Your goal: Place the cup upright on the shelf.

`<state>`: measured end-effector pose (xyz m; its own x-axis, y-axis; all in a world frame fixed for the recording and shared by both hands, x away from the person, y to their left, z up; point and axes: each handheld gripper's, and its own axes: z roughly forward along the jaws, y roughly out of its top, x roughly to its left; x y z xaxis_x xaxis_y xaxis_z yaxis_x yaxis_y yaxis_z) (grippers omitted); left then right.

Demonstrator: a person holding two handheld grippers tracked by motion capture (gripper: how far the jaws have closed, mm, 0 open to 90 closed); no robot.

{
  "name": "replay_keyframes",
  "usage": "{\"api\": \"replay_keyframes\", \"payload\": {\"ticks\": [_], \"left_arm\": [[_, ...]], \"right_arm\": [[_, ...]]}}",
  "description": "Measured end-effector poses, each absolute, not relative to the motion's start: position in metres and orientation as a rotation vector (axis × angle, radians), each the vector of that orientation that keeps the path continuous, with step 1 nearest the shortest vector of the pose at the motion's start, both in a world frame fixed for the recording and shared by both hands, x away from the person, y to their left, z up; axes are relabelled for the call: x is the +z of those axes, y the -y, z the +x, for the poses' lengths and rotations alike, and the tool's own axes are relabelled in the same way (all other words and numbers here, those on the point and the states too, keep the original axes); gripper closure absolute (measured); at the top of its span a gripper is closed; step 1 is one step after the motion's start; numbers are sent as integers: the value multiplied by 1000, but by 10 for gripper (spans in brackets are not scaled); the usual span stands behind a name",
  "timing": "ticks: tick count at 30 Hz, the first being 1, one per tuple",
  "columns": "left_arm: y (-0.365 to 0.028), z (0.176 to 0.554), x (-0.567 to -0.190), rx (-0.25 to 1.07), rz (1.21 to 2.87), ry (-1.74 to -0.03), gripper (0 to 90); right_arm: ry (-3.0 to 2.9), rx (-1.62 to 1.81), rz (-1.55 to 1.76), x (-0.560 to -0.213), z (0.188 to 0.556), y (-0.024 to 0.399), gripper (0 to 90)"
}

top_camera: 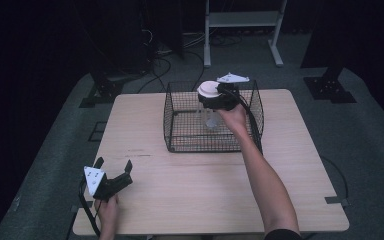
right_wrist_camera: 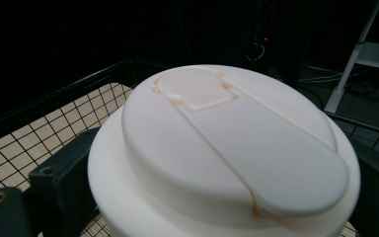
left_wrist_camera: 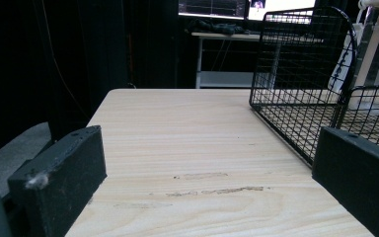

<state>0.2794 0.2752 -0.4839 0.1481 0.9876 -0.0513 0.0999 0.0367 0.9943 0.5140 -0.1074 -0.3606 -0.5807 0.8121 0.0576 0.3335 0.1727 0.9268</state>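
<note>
Our right tool (top_camera: 219, 96) is clamped on a clear bottle with a cream-white lid (top_camera: 209, 89), its black jaws pressing the neck just under the lid from both sides. We hold it above the wire basket (top_camera: 180, 137), over the basket's far right part, with the bottle's clear body hanging down inside the mesh walls. In the right gripper view the lid (right_wrist_camera: 227, 148) sits close before us, round with a flip tab across its top, and the basket's grid floor (right_wrist_camera: 39, 133) lies below to the left.

Our left tool (top_camera: 114, 172) rests at the near left corner of the surface (top_camera: 195, 190), well apart from the basket, its jaws spread wide with nothing between them. In the left gripper view the two jaws frame bare wood (left_wrist_camera: 192, 148), and the basket (left_wrist_camera: 301, 98) stands farther off to the right.
</note>
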Motion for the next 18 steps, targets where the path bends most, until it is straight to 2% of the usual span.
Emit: {"api": "replay_keyframes", "payload": {"ticks": [18], "left_arm": [[-275,279,-484,1016,1320,-1178,0]], "right_arm": [[-2057,1345,1082,-379,520,102,43]]}}
